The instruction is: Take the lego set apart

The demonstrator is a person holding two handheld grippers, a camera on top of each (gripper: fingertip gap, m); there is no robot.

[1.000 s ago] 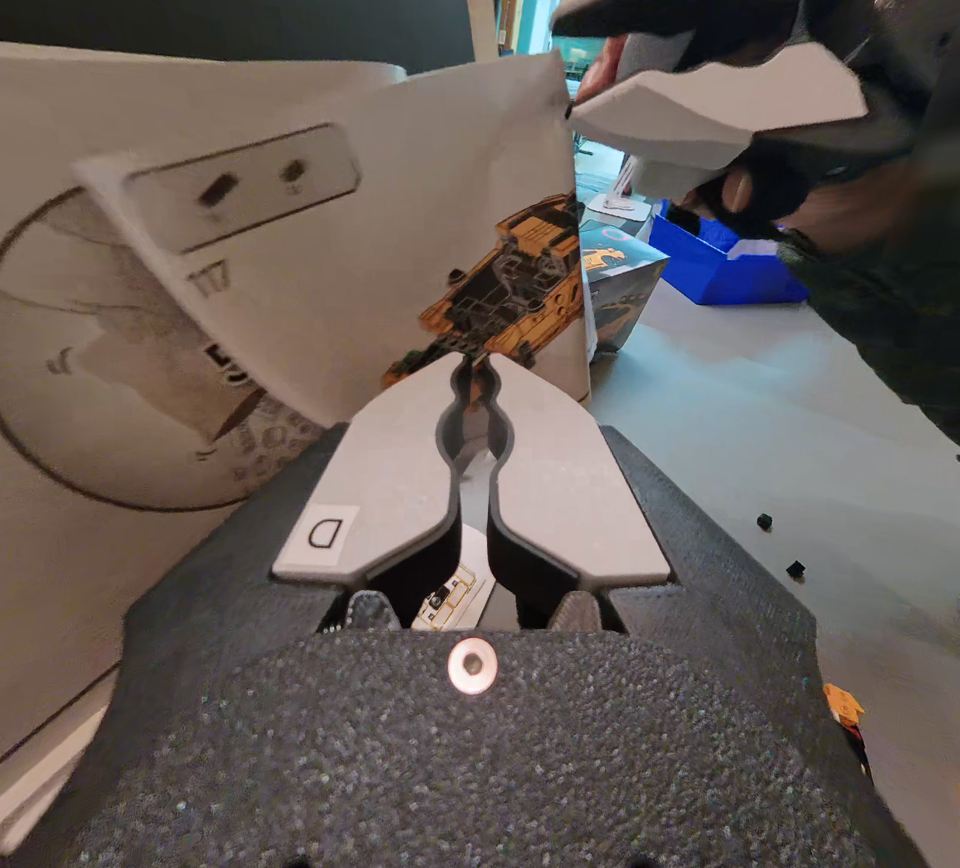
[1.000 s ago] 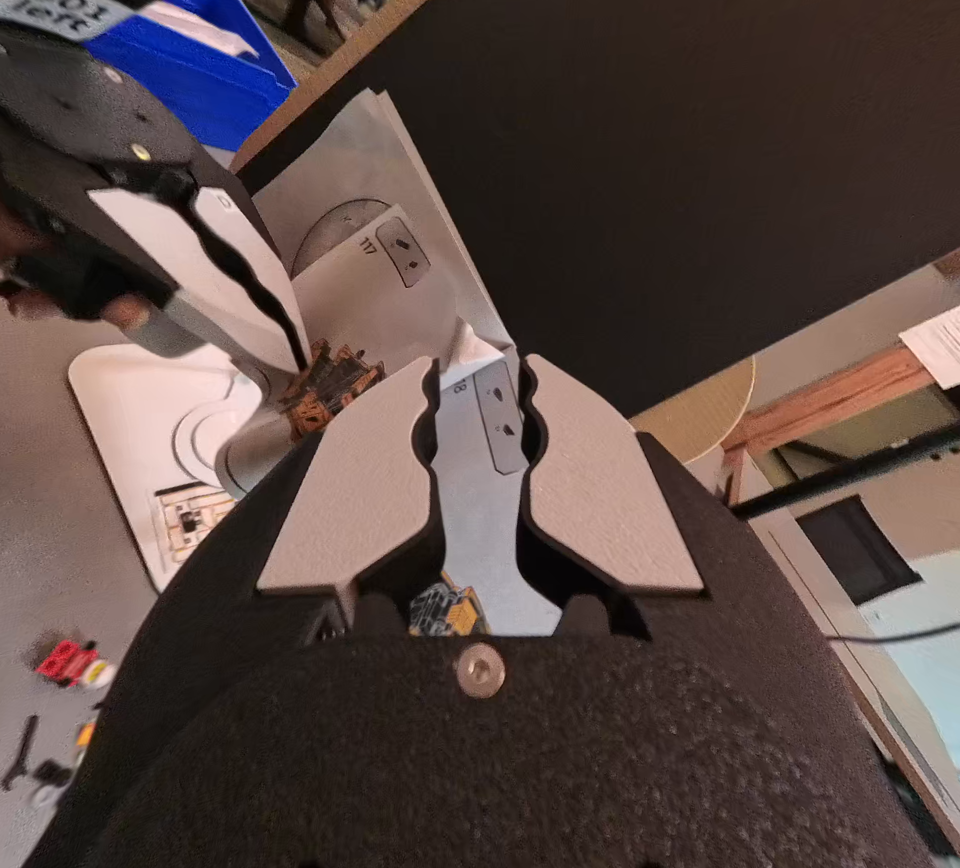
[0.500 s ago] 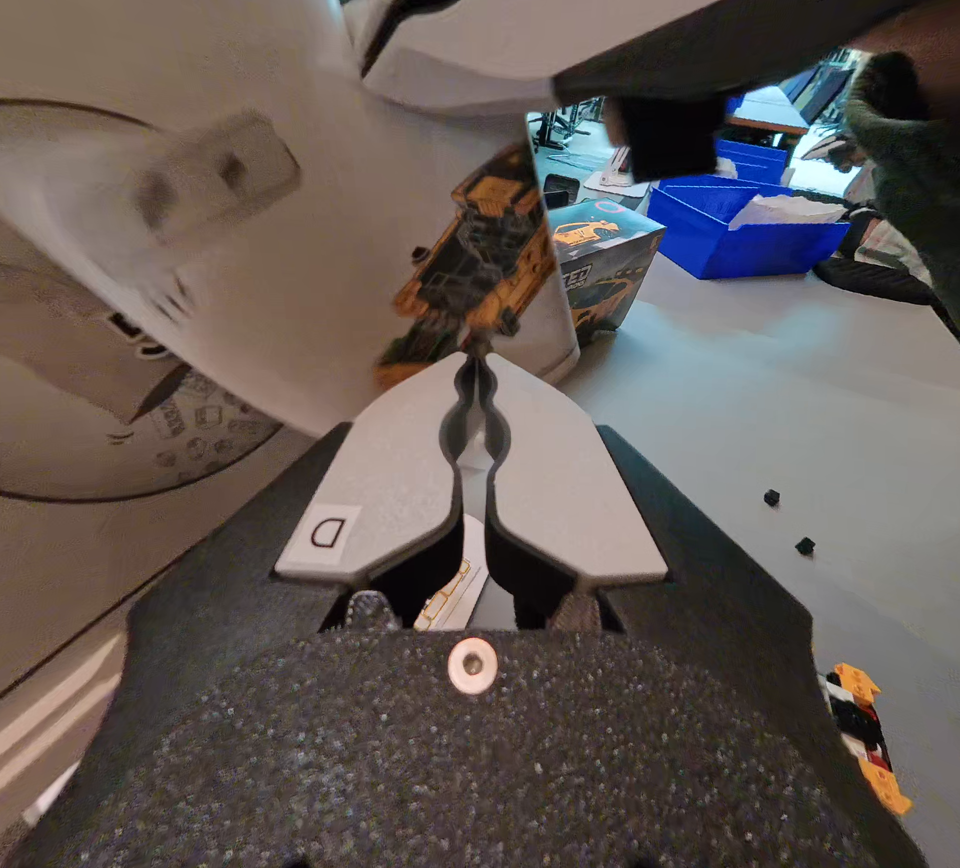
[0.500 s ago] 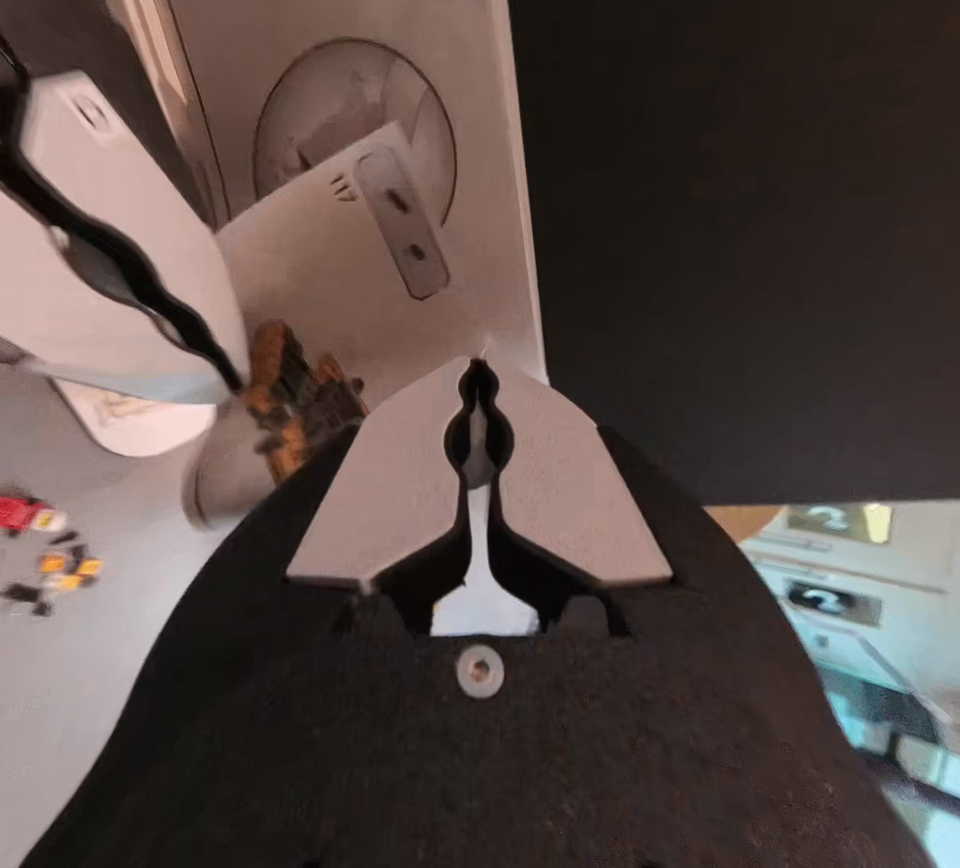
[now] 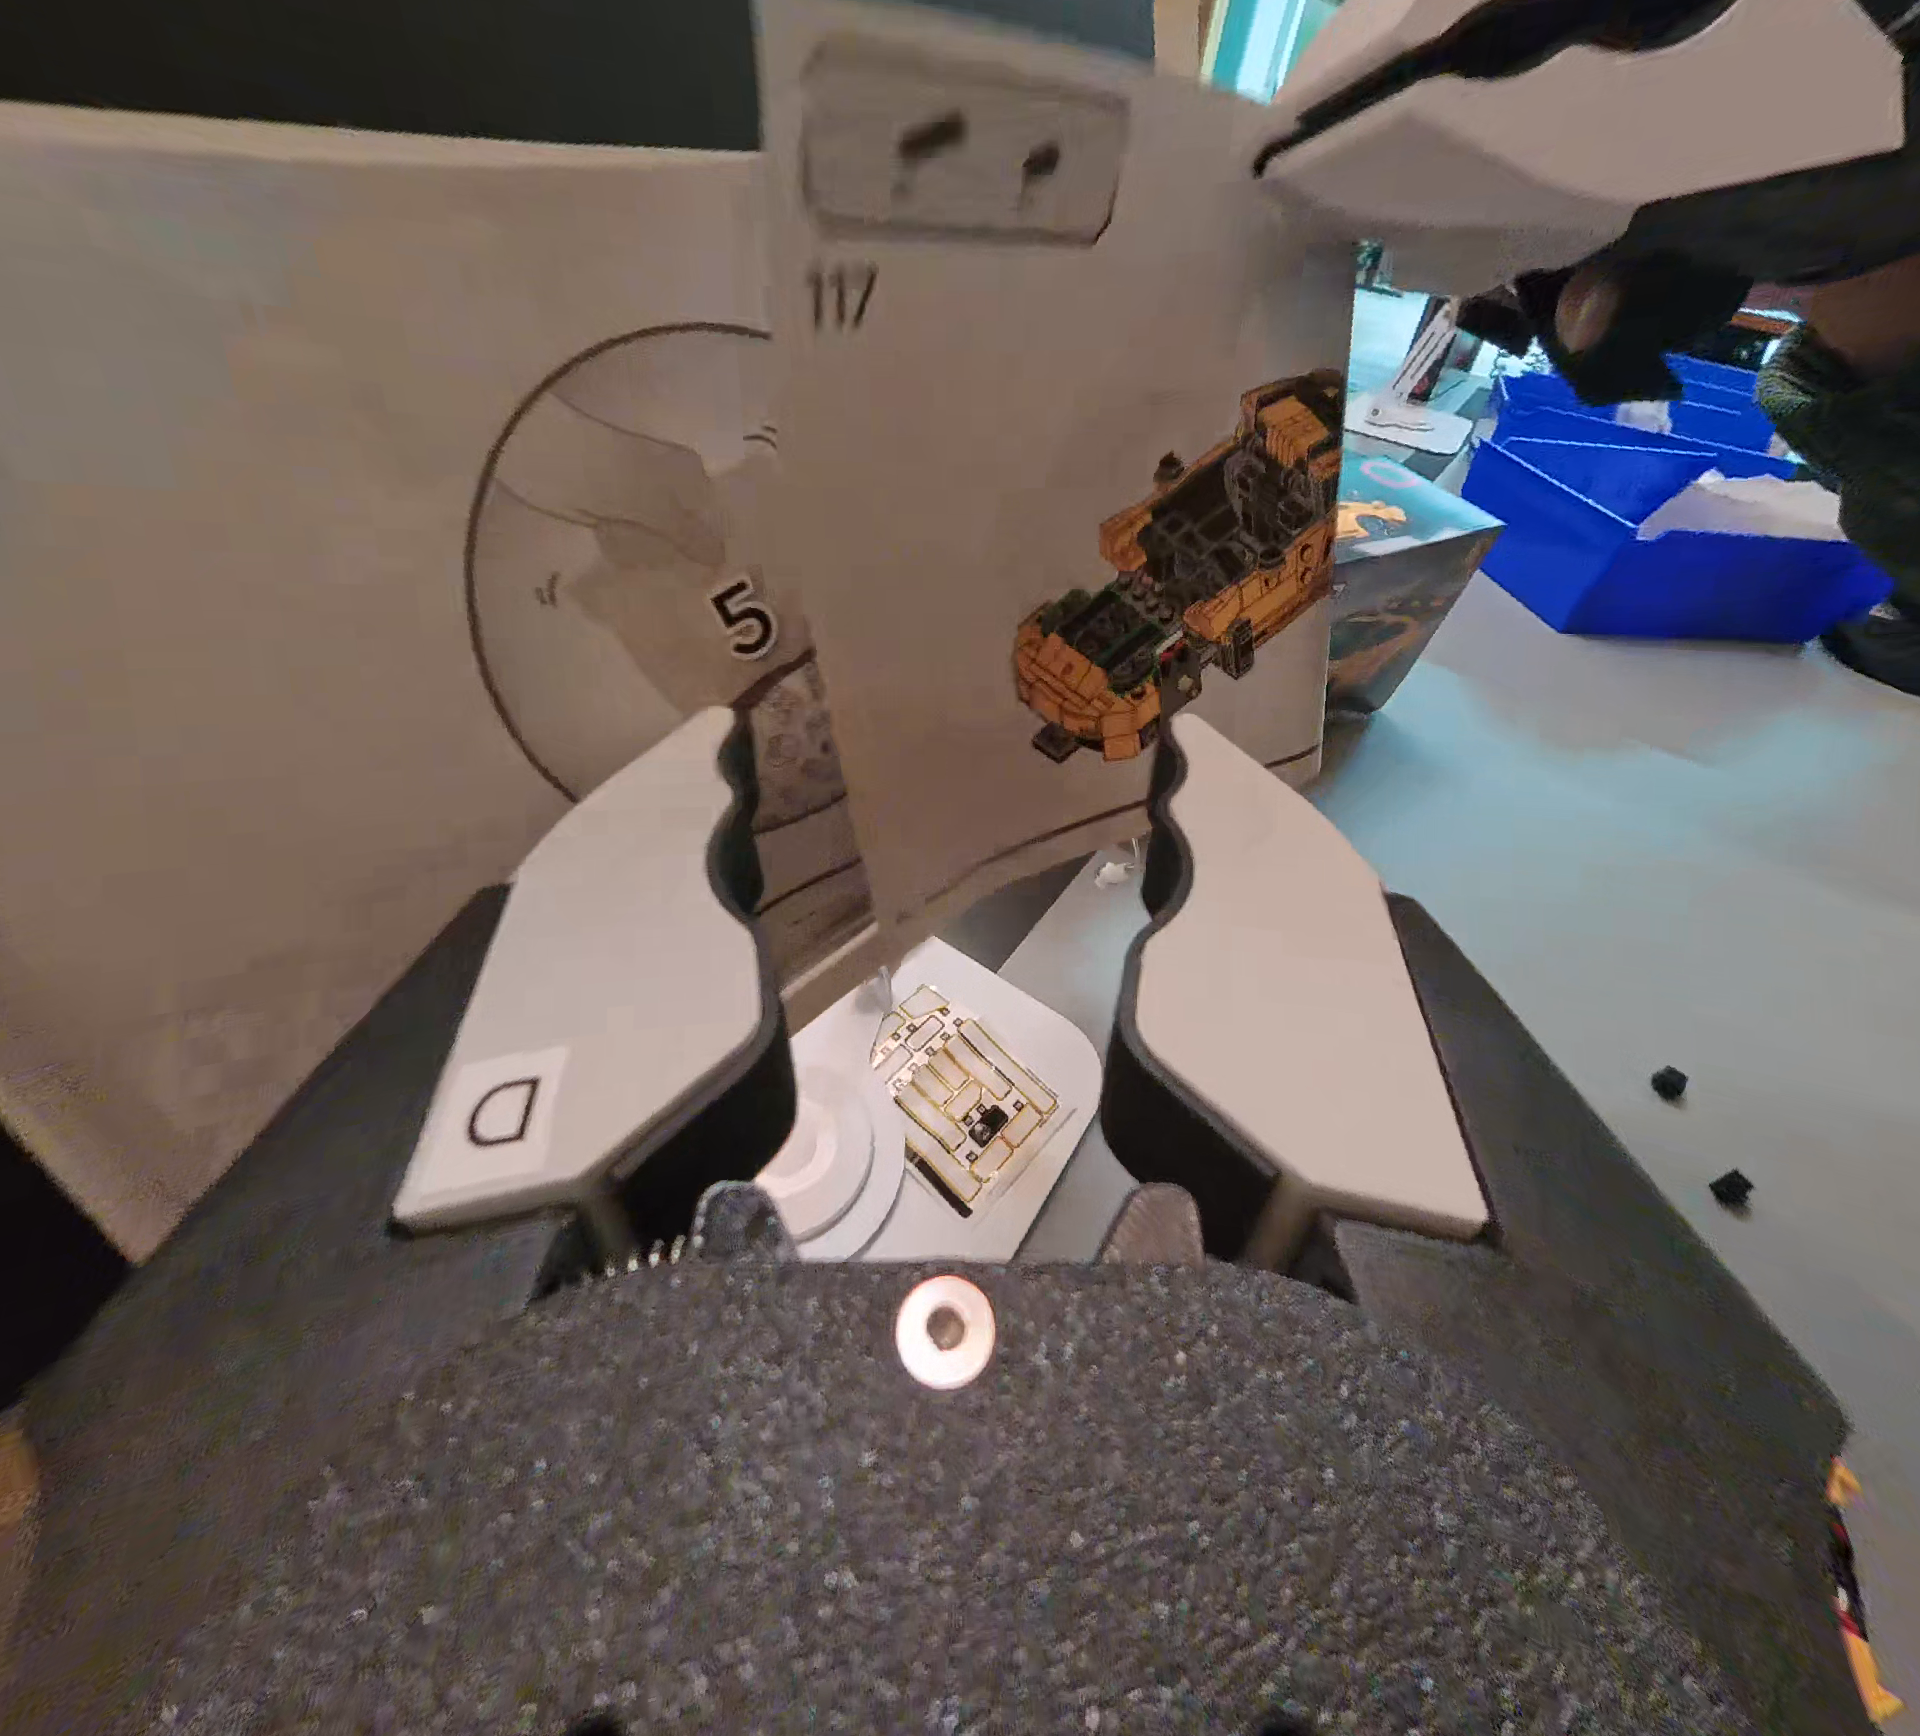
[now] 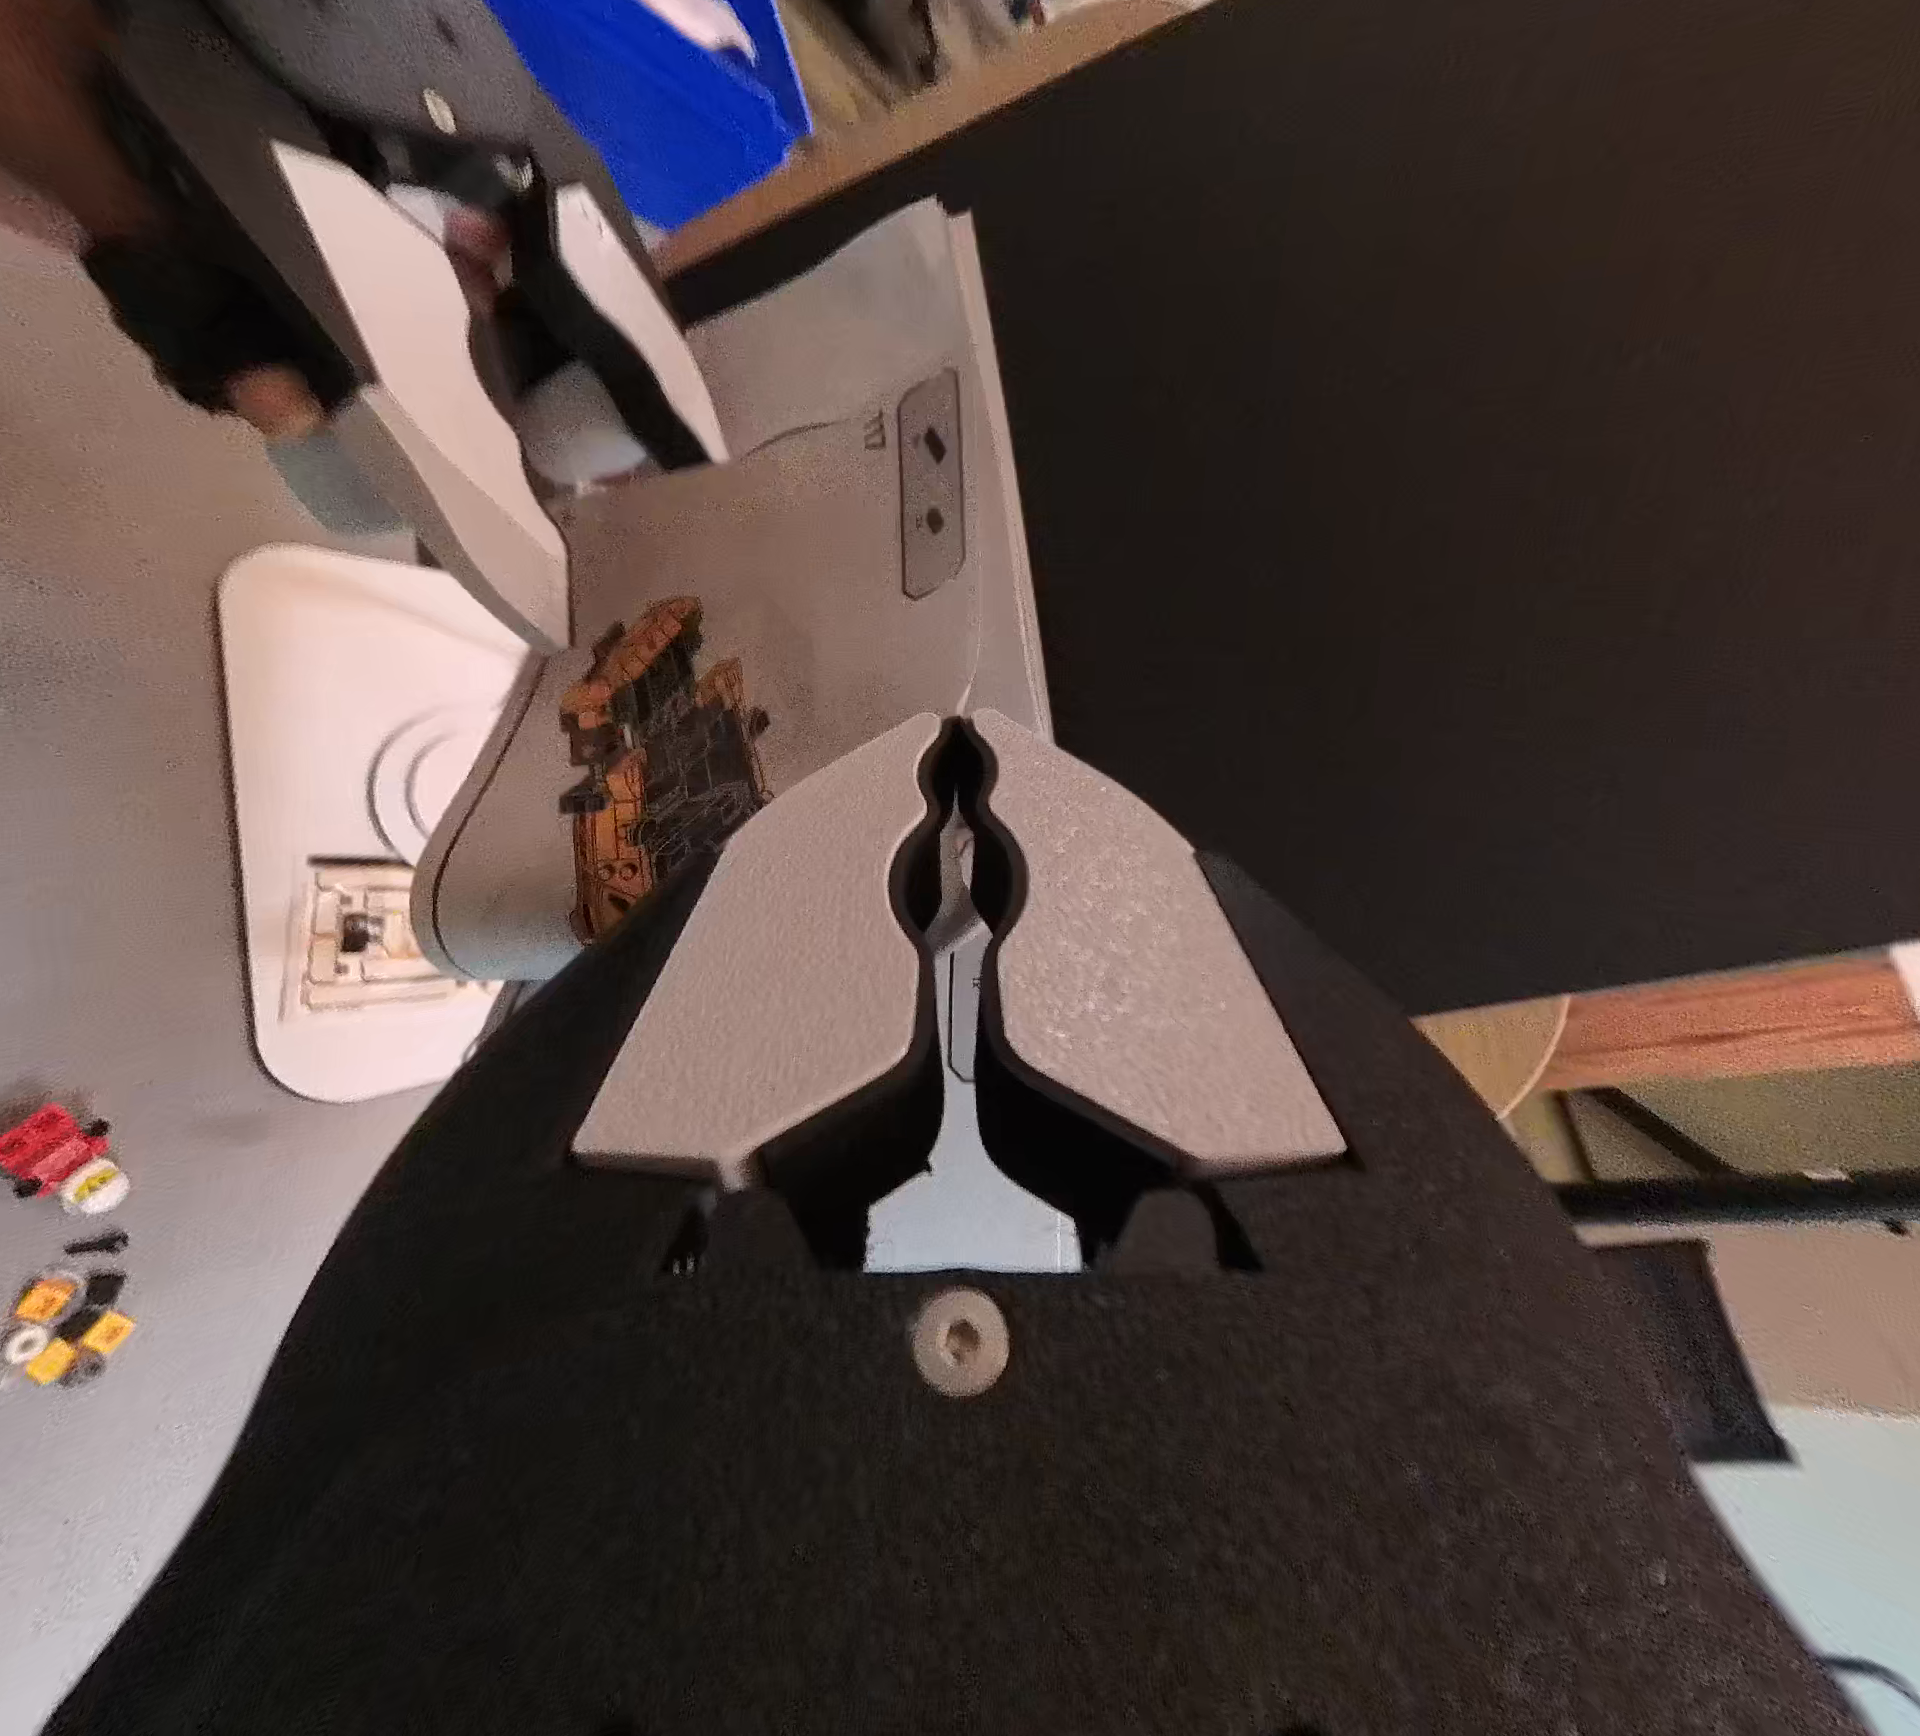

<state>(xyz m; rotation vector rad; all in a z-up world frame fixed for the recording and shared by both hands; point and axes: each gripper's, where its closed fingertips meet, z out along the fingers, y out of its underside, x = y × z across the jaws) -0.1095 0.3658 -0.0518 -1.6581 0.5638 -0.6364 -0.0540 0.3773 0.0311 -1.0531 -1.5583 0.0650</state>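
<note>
Grey table (image 5: 1621, 865): open booklet (image 6: 312, 751), loose lego pieces (image 6: 62, 1312), blue bin (image 5: 1662, 564).

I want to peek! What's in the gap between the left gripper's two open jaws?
In the left wrist view, the left gripper frames a booklet page picturing an orange car, untouched.

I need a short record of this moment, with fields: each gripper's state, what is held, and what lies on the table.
left gripper: open, holds nothing
right gripper: shut on page
page: booklet leaf with an orange car drawing, lifted upright
booklet: open on the table
table: grey
loose bricks: red, yellow and black, on the table
bin: blue, farther back
</note>
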